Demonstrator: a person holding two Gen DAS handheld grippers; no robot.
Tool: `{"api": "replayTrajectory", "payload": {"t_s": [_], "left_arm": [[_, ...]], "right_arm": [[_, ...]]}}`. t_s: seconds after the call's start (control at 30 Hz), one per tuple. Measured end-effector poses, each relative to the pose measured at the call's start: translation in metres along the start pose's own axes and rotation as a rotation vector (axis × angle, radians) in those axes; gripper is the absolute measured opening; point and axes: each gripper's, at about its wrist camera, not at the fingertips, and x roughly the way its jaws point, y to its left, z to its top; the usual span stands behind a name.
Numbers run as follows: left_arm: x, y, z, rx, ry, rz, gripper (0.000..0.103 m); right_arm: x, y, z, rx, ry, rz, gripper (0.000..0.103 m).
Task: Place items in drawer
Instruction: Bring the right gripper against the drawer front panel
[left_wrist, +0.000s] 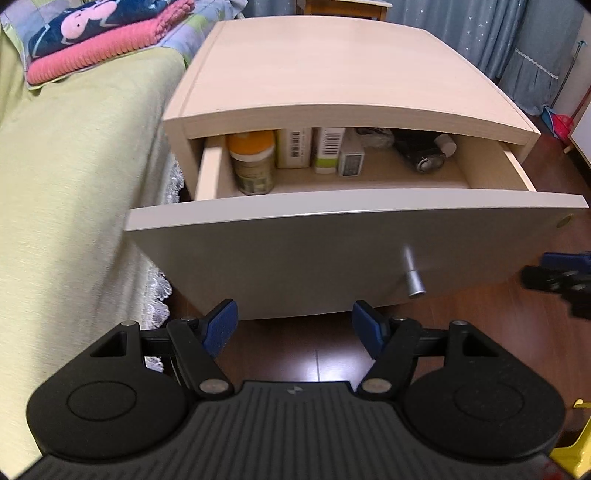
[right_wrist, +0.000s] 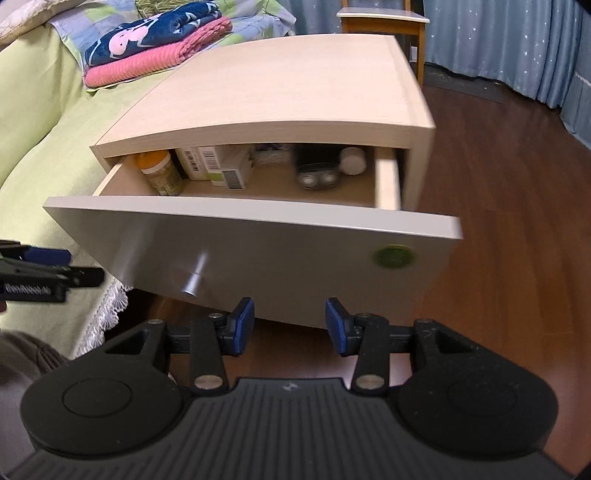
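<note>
Left wrist view: the left gripper (left_wrist: 294, 325) hangs before the nightstand (left_wrist: 332, 74), fingers spread wide and empty. The drawer (left_wrist: 332, 236) stands pulled out toward the camera, its long front running left to right, its metal knob (left_wrist: 413, 277) pointing outward. Inside, an orange-capped bottle (left_wrist: 253, 162) stands upright at the left, boxes (left_wrist: 310, 147) beside it.

Right wrist view: the right gripper (right_wrist: 290, 325) is likewise spread, holding nothing. A black shaver (right_wrist: 316, 170) lies toward the drawer's right, near a white jar (right_wrist: 352, 160).
</note>
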Motion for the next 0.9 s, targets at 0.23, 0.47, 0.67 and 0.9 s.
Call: {"api": "replayTrajectory", "payload": {"t_s": [0.23,0.47,0.67,0.9], "left_arm": [[0.014,-0.007,0.006,-0.029,0.009,0.017,0.068],[0.021,-0.006,0.013,-0.034,0.004,0.029,0.067],[0.026,-0.002,0.021,-0.051,0.007,0.027,0.066],[0.026,-0.001,0.023,-0.06,0.0,0.032,0.064]], "right_arm": [[0.008,0.008,0.006,-0.006,-0.007,-0.025,0.03],[0.012,0.007,0.012,-0.009,-0.018,-0.026,0.022],[0.014,0.004,0.015,0.0,-0.015,-0.031,0.016],[0.017,0.004,0.021,0.005,-0.018,-0.037,0.015]]}}
